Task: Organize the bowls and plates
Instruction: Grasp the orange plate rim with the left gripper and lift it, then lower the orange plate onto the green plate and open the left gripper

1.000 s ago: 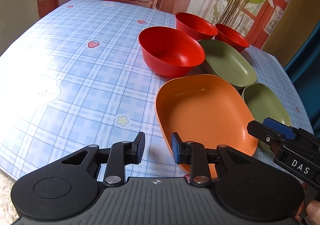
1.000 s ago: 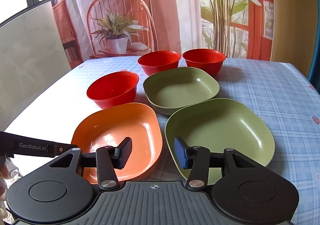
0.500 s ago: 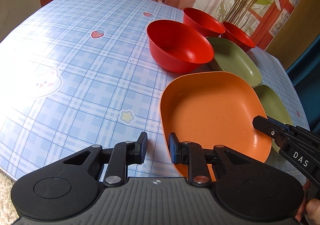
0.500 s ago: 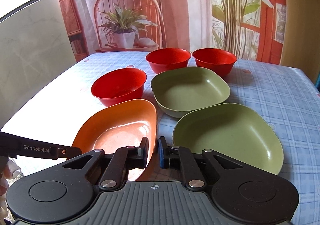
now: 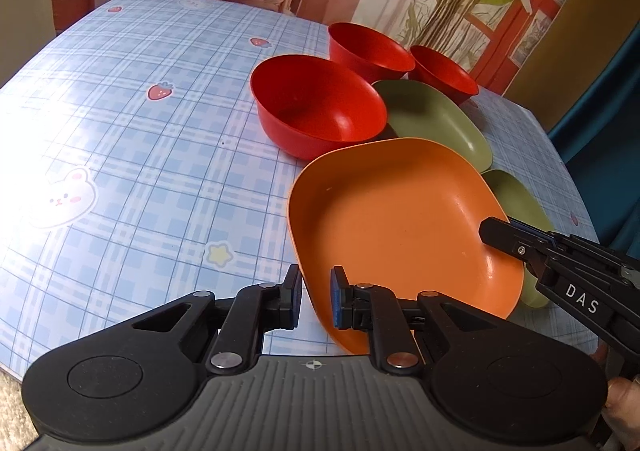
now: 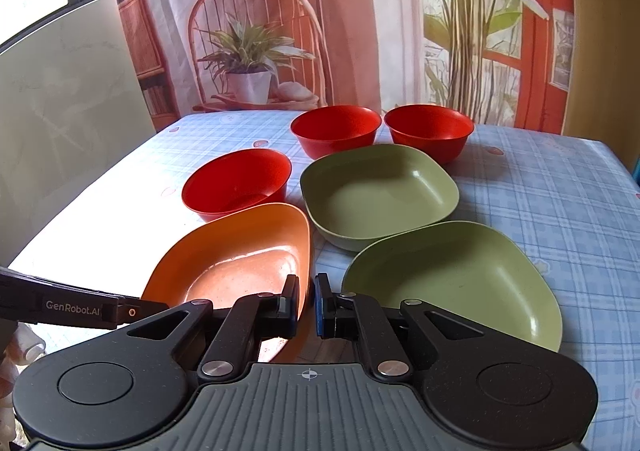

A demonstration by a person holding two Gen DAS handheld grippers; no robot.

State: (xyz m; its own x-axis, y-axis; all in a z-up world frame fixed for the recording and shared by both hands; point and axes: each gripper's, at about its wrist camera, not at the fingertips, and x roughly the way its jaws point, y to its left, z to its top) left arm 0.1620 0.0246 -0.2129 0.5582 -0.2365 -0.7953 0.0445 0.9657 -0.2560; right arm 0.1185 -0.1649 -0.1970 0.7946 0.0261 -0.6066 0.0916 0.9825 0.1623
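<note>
While the orange plate (image 6: pixel 240 251) sits tilted, its right edge raised off the checked tablecloth (image 6: pixel 560 187), the right gripper (image 6: pixel 306 305) has that raised rim pinched between its two nearly closed fingers. From the left wrist view the same gripper enters at the plate's right side, its tip clamped over the rim. The left gripper (image 5: pixel 316 297) stands at the near left corner of the orange plate (image 5: pixel 400 219); its jaws are narrowly parted with the plate's edge lying in the gap, and whether the pads actually press on the rim cannot be told. Just right of the orange plate lies the near green plate (image 6: pixel 452 279), flat on the cloth; the far green plate (image 6: pixel 380 195) sits just beyond the orange plate's far right corner, overlapped in view by the near green one. Directly behind the orange plate stands one red bowl (image 6: pixel 238 181), close to its far rim. Two further red bowls (image 6: pixel 336 131) (image 6: pixel 428 133) stand side by side farther back from the orange plate, past the far green plate. A printed backdrop (image 6: pixel 248 63) showing a potted plant and chair hangs beyond the table's far edge.
</note>
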